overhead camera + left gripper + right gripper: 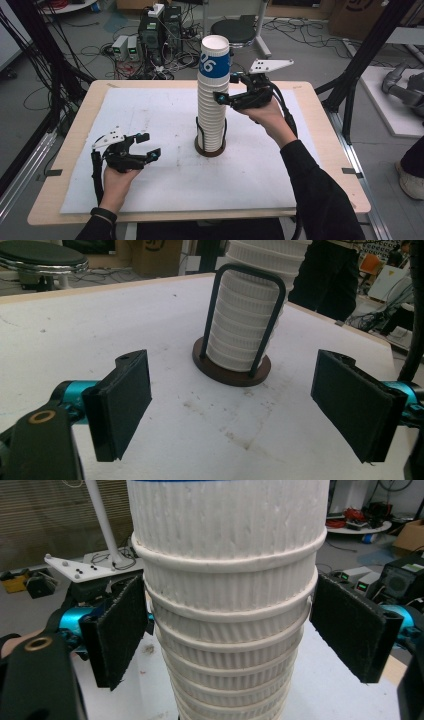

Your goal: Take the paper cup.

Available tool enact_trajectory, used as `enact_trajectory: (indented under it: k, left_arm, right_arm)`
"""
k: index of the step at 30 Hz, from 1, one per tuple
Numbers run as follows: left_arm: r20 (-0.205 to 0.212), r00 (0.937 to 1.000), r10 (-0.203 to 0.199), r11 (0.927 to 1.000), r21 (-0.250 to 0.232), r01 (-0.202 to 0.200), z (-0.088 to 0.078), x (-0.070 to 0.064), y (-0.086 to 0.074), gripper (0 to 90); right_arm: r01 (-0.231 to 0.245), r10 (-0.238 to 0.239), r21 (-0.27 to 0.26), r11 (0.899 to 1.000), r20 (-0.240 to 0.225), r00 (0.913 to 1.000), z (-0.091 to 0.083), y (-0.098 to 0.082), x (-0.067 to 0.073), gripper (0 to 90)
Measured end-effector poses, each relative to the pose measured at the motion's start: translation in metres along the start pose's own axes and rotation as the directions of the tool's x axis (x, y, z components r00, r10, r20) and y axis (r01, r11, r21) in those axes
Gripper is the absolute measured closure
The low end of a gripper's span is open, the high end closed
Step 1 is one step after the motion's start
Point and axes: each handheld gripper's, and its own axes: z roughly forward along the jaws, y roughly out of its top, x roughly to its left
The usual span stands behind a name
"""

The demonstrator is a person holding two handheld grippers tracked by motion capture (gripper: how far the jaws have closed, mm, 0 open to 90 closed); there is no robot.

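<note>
A tall stack of white ribbed paper cups [212,105] stands in a dark round holder [210,149] with black wire uprights at the middle of the table. The top cup carries a blue band [216,61]. My right gripper [226,88] is raised at the stack's upper half, with a jaw on each side of it. In the right gripper view the stack [225,555] sits between the pads of the right gripper [227,630], which stand just off its sides. My left gripper [146,146] rests low at the left, open and holding nothing. From the left gripper [230,405] the holder [232,372] lies ahead.
A white sheet [150,110] covers the wooden table [70,150]. Behind the table are a black stool [235,30] and electronics boxes [160,35] with cables on the floor. Black frame posts [360,60] flank the table. Another person's shoe [411,181] shows at the right.
</note>
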Motion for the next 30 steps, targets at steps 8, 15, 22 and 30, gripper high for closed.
enact_trajectory:
  k: [8,15,22,30]
  left_arm:
    - [-0.001,1.0,0.001,1.0,-0.002,-0.001,0.001,-0.001,0.001,16.3]
    - [-0.01,0.9996,0.026,0.9997,-0.004,-0.026,0.002,-0.007,0.013,16.3]
    - [0.035,0.9975,0.061,0.9976,-0.035,-0.06,0.008,-0.022,0.052,16.3]
    - [0.106,0.9927,0.058,0.9931,-0.108,-0.047,0.024,-0.033,0.106,16.2]
  right_arm:
    - [0.021,-0.021,0.003,1.0,0.026,0.9994,0.0,0.001,0.003,16.1]
    - [0.025,-0.025,0.005,1.0,0.031,0.9992,-0.001,0.001,0.003,17.0]
    - [0.027,-0.027,-0.002,1.0,0.032,0.9991,0.0,0.001,0.002,17.2]
    - [0.031,-0.031,-0.006,0.999,0.037,0.9988,0.0,0.001,0.003,17.4]
